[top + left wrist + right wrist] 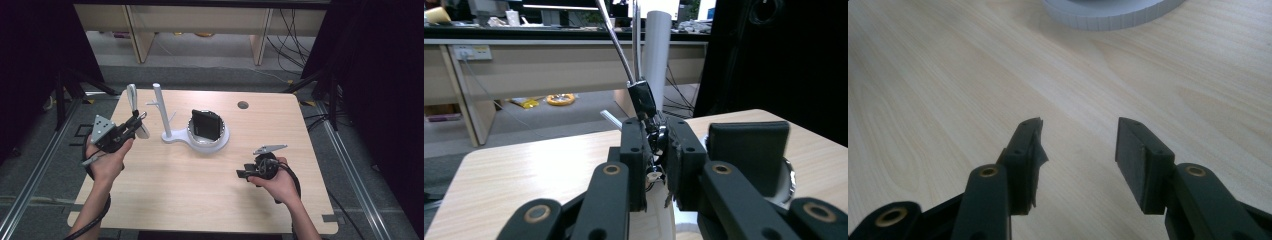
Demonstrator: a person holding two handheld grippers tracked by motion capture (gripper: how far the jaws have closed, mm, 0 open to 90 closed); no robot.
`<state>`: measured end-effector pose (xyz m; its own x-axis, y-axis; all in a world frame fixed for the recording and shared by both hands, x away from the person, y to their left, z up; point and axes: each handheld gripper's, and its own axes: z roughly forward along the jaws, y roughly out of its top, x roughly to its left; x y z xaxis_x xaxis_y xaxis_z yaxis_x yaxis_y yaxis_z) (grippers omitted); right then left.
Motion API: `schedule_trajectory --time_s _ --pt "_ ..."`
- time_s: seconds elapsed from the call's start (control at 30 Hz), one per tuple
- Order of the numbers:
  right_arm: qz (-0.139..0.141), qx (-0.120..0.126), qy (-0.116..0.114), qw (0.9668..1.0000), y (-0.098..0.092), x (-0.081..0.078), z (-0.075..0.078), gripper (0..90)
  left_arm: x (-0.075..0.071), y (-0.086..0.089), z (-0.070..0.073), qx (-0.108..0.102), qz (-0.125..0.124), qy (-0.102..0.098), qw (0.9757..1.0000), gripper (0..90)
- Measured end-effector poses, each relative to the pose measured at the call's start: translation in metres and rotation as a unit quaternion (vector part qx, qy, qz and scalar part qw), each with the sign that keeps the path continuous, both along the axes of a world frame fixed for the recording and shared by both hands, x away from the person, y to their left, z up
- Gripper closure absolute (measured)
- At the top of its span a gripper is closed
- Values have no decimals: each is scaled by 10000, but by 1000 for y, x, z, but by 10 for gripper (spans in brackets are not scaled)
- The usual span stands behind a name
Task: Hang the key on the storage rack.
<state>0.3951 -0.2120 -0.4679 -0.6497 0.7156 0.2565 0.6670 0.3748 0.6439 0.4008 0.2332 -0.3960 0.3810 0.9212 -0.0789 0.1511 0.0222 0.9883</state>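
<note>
Left claw (659,150) clenched on a small metal key ring (655,137) with a black tab and grey strap (132,95) rising from it, held above the bench (175,190), white branched stand (159,110) just beyond; right claw (1078,155) released, nothing between its jaws, low over bare bench.

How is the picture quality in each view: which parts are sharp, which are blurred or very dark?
High view: the table is evenly lit, while both side edges fall into near black. Left gripper view: the left hand-held gripper and the metal piece it clamps look slightly soft; the desks behind are sharper. Right gripper view: the right hand-held gripper is open and dark, the wood grain is clear, and the white base is mildly blurred.
</note>
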Motion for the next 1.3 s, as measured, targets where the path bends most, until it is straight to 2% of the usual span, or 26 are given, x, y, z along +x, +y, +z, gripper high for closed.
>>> schedule_trajectory --time_s 0.1,0.13,0.4,0.57,0.67,0.73,1.1,1.3 --pt "1 0 0 10000 0 0 0 540 4 -1 0 12 103 -10 9999 791" --pt "5 -5 88 10000 -1 0 0 539 6 -1 0 4 178 -28 9998 790" --pt "35 1 50 10000 -2 0 0 538 14 0 3 32 385 -93 9992 791" --pt "-41 12 64 10000 -1 0 -1 537 16 -1 5 32 459 -148 9988 791" --pt "-80 -8 -24 10000 -1 0 -2 536 17 -2 5 59 477 -185 9987 790" --pt "-71 -9 -15 10000 -1 0 -2 536 16 -5 5 19 507 -141 9986 790" --pt "-81 -14 25 10000 0 0 -3 535 14 -15 11 226 564 -303 9977 790" --pt "-74 -21 53 10000 0 1 -4 535 15 -21 10 470 632 -393 9961 790"
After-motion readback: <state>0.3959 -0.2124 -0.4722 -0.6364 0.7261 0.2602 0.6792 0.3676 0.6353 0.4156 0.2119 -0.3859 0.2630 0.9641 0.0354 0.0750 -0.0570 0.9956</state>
